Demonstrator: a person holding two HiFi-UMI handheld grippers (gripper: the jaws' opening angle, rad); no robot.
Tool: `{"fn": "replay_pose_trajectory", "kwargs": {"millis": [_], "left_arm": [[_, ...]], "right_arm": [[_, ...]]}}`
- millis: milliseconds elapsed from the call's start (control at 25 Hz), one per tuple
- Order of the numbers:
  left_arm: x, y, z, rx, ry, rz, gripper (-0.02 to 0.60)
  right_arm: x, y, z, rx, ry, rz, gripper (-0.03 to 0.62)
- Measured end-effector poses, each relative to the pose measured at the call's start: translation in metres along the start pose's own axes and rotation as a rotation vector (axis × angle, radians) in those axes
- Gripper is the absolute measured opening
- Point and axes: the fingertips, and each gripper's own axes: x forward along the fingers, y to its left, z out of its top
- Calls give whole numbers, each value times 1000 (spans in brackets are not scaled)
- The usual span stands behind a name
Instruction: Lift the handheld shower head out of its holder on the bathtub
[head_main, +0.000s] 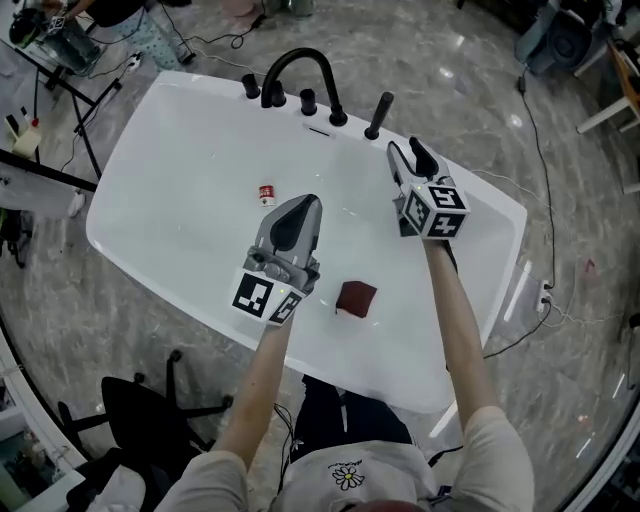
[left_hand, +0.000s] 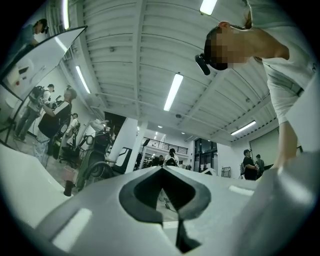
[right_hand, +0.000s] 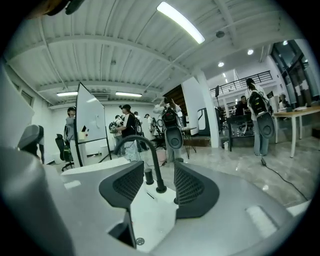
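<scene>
The black handheld shower head (head_main: 378, 115) stands upright in its holder on the far rim of the white bathtub (head_main: 190, 120), right of the black arched faucet (head_main: 300, 70). My right gripper (head_main: 409, 158) is open and empty, hovering just short of the shower head and slightly to its right. In the right gripper view the faucet (right_hand: 145, 150) shows between the spread pads (right_hand: 192, 187); I cannot make out the shower head there. My left gripper (head_main: 303, 205) hangs over the middle of the tub, shut on nothing. Its own view (left_hand: 162, 168) points up at the ceiling.
A small red-and-white can (head_main: 266, 195) and a dark red block (head_main: 356, 298) lie in the tub. Black knobs (head_main: 307, 100) stand beside the faucet. A black chair (head_main: 140, 410) sits at the near left, and cables cross the floor (head_main: 540, 130) on the right.
</scene>
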Motion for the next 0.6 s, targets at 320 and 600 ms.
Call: {"fn": "replay_pose_trajectory", "kwargs": {"millis": [320,600], "left_arm": [[14,26,-52,9,13,-24,0],[15,53,-108,-4,57,-1,0]], "right_arm": [[114,-52,-80,-9,126,-56,296],[164,-62,-110,-101,113,-92,304]]}}
